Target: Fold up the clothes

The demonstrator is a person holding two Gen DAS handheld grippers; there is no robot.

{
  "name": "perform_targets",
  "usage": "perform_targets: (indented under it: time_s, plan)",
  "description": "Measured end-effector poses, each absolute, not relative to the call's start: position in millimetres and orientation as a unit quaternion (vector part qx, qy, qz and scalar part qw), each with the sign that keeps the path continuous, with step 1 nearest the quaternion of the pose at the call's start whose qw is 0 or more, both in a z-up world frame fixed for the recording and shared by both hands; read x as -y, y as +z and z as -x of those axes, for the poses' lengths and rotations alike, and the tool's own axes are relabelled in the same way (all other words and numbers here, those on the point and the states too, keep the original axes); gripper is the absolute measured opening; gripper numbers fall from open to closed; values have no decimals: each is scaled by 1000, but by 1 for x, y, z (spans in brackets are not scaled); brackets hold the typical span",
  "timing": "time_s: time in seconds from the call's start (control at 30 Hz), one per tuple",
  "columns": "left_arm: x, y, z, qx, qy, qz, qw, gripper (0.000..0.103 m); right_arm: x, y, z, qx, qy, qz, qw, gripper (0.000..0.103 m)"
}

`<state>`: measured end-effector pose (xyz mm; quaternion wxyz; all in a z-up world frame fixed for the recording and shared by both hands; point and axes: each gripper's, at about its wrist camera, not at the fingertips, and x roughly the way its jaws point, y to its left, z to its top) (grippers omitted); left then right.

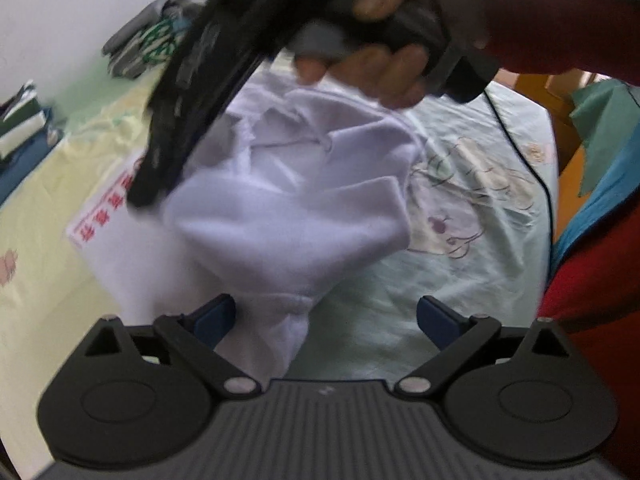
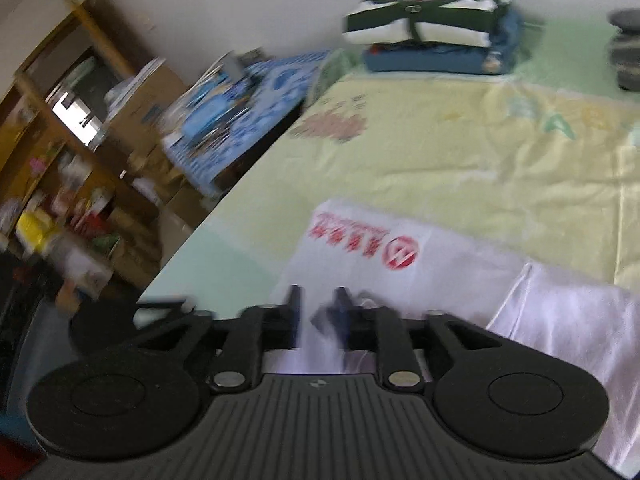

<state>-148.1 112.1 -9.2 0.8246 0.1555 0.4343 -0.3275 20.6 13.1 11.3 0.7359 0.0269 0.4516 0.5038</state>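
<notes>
The white garment (image 1: 288, 200) fills the centre of my left wrist view, bunched into thick soft folds with a drawstring (image 1: 324, 136) showing near the top; in the right wrist view it lies along the lower right, its red printed logo (image 2: 400, 254) facing up. It rests on the pale yellow and green bedsheet (image 2: 460, 160). I judge it light, limp and a little slippery where the fabric shines, so it will sag and slide unless I pinch a doubled hem or a corner, not a single layer mid-panel.

My left gripper (image 1: 324, 314) stands wide open at the bottom of its frame, a fold of cloth between the blue pads but untouched. My right gripper (image 2: 318, 304) is narrowly parted over white cloth; motion blur hides whether the pads press on it. Folded clothes (image 2: 432, 24) are stacked at upper right, well apart.
</notes>
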Motion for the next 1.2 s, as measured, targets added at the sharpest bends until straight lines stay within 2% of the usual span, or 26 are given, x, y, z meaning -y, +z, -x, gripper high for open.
perform_targets:
  time_s: [0.13,0.2,0.3,0.5,0.57,0.63,0.67,0.7,0.73,0.77,0.83,0.87,0.93,1.0,1.2]
  plan:
    - [-125,9,153,-408,-305,-161,845,97,36,34,-11,-430,498,-35,752,30]
    - [-128,25,150,-388,-308,-167,853,98,54,42,4,-426,493,20,758,29]
    - [-125,42,138,-366,-324,-175,855,99,81,44,29,-413,441,96,791,35]
    - [-104,23,100,-405,-322,-184,835,97,99,34,59,-404,431,94,802,38]
    - [-100,13,96,-417,-315,-191,831,87,93,25,66,-396,436,113,800,38]
    - [-97,7,94,-426,-308,-202,827,73,86,14,71,-393,428,138,802,35]
    - [-96,4,93,-429,-302,-208,826,67,86,12,70,-392,426,138,804,21]
    - [-97,4,93,-430,-298,-208,826,53,88,12,69,-392,424,133,806,11]
    - [-100,5,92,-432,-297,-203,827,46,90,11,68,-391,422,129,808,4]
    - [-104,8,92,-434,-297,-193,828,43,92,11,67,-391,420,124,810,4]
    - [-115,16,93,-432,-293,-168,836,30,103,20,63,-385,422,97,815,4]
    - [-121,21,93,-430,-290,-156,841,27,109,24,61,-381,423,82,818,4]
    - [-130,26,94,-422,-279,-140,851,14,120,27,54,-383,412,47,825,4]
    - [-137,27,92,-422,-265,-125,858,9,131,28,45,-387,399,9,831,4]
    - [-166,11,83,-445,-201,-66,870,9,149,5,20,-408,345,-83,842,4]
